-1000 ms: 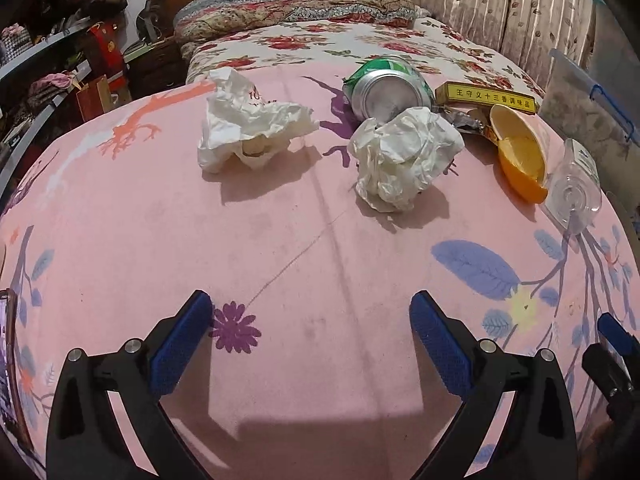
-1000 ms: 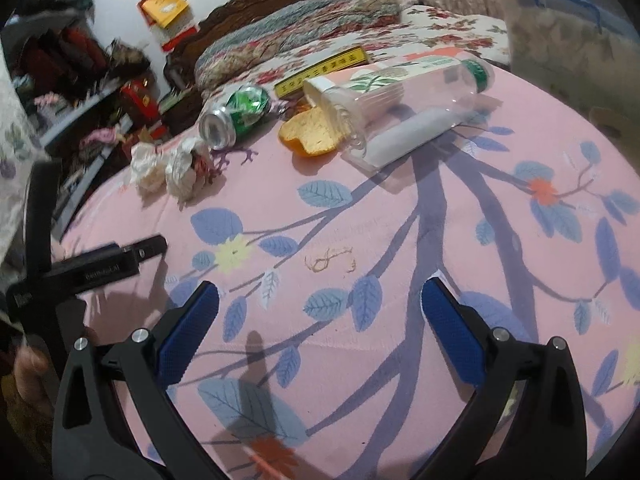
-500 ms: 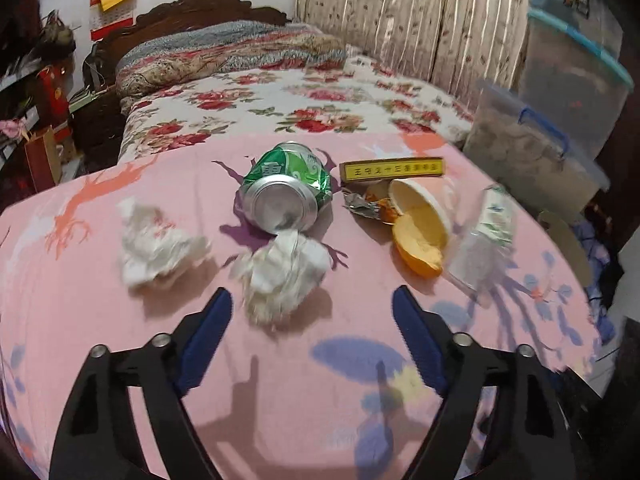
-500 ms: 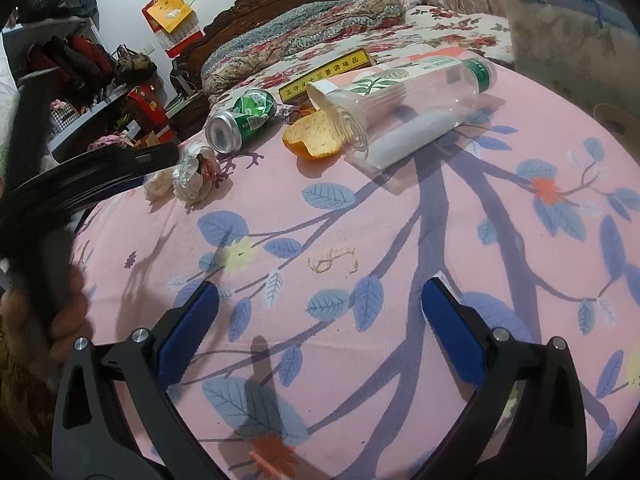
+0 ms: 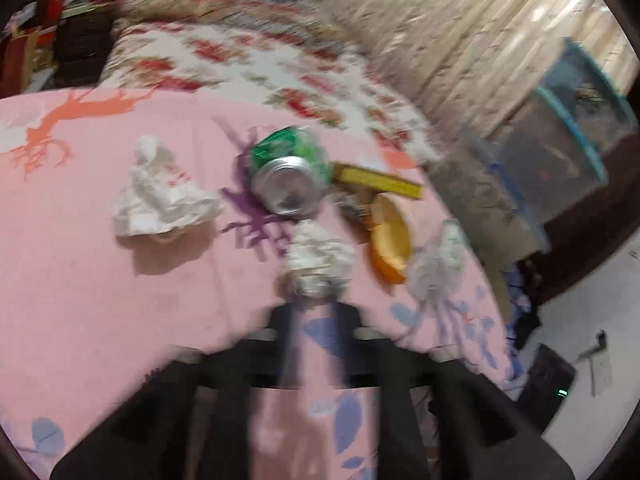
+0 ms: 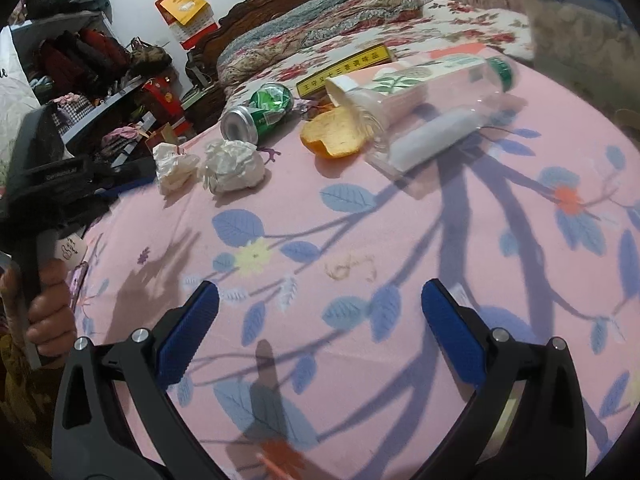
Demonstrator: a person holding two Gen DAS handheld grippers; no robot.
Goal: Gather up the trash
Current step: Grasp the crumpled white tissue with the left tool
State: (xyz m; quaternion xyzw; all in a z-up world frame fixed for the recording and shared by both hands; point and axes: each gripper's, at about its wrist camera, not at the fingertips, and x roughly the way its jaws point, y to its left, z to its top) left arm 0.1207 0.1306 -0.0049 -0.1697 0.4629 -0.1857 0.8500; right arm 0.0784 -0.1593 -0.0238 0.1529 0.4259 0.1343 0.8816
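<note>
Crumpled tissue [image 5: 318,258] before narrowed left jaws

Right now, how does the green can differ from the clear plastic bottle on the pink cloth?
The green can is short, opaque metal and dented; the clear plastic bottle is longer, see-through and keeps its shape. The can lies nearer the paper wads, the bottle beside the orange peel. Both lie on their sides, ungripped.
</note>
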